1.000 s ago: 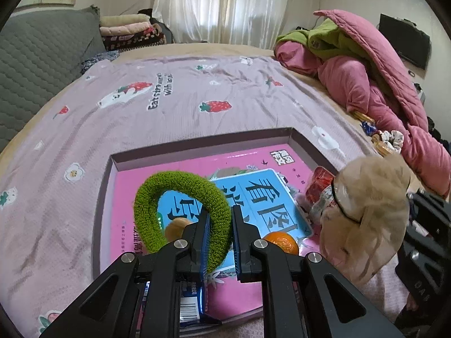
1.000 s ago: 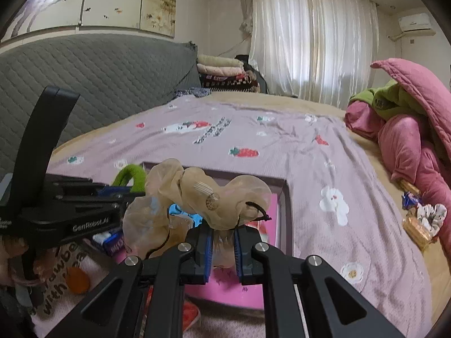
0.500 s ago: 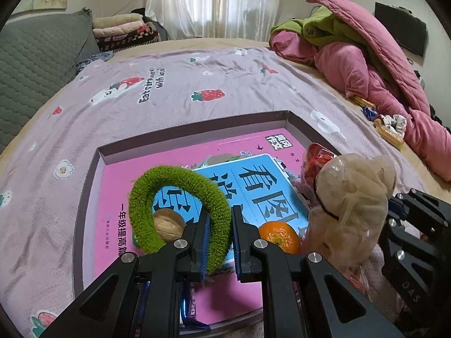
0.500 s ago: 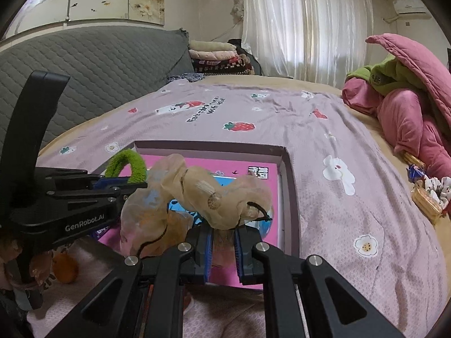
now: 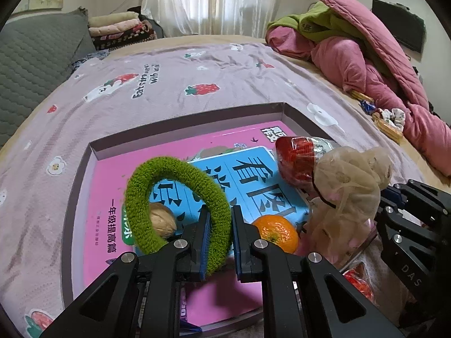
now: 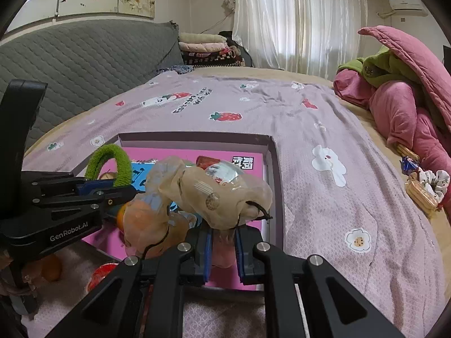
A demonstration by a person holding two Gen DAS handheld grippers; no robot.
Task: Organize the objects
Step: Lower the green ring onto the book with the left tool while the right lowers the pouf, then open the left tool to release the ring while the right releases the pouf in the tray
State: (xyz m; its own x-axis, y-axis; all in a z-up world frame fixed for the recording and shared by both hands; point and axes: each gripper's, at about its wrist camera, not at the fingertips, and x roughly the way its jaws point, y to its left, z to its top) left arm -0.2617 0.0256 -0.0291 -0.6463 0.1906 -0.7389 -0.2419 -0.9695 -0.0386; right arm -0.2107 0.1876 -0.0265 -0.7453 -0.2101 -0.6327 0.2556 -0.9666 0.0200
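- Two grippers loaded. Left gripper [image 5: 219,242] is clamped on the lower right arc of a green fuzzy hair tie [image 5: 180,205]; the loop stands upright above the pads, over the tray's near half.
- Right gripper [image 6: 222,249] is pinched on the bottom of a beige sheer scrunchie [image 6: 208,197]; the bulk of the fabric billows above and left of the jaws, over the tray's near right part.
- Handling, hair tie: judged very light, soft, elastic. The plush pile gives good friction, so slip looks unlikely. The ring flattens under the pads; any point on the band serves as a grip.
- Handling, scrunchie: judged near weightless, limp, with no shape of its own. The thin fabric could snag on the pad edges, and a thin black cord [image 6: 255,211] runs around it. Best hold is the gathered core, not a loose frill.
- Below the left gripper: a walnut [image 5: 162,222] seen through the loop and an orange [image 5: 277,232] just right of the fingers, both resting on a blue booklet [image 5: 253,183].
- A red-filled plastic packet [image 5: 296,160] lies at the booklet's right edge, beside the scrunchie.
- All of these sit in a shallow tray [image 5: 186,119] with a pink printed floor.
- The tray rests on a purple strawberry-print bedspread [image 5: 169,79].
- Release risk: either soft piece may cling to the pads on opening.
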